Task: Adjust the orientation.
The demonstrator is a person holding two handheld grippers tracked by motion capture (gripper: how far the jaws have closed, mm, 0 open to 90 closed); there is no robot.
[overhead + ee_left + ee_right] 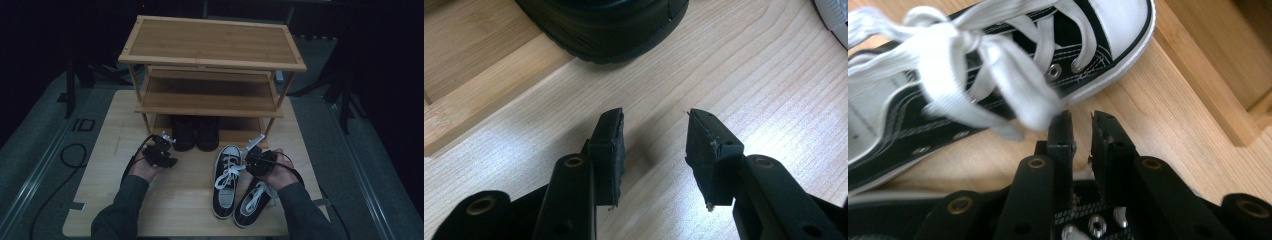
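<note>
No brand or writing can be read on the sneaker [998,75]. The right tool [1082,131] is seen slightly open beside its white laces [973,60], with nothing held. The left tool [655,145] is held half open and empty over the bench [774,90].

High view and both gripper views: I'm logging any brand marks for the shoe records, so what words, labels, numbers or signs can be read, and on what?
"ID": dark marking on the grey floor left of the table, its letters dim.
Sneakers, black shoes, wooden rack: no readable text or logo.

table [115,200]: pale wood | on it: bamboo rack [212,60], two sneakers [226,180] | rack bottom: black shoes [195,132]
</note>
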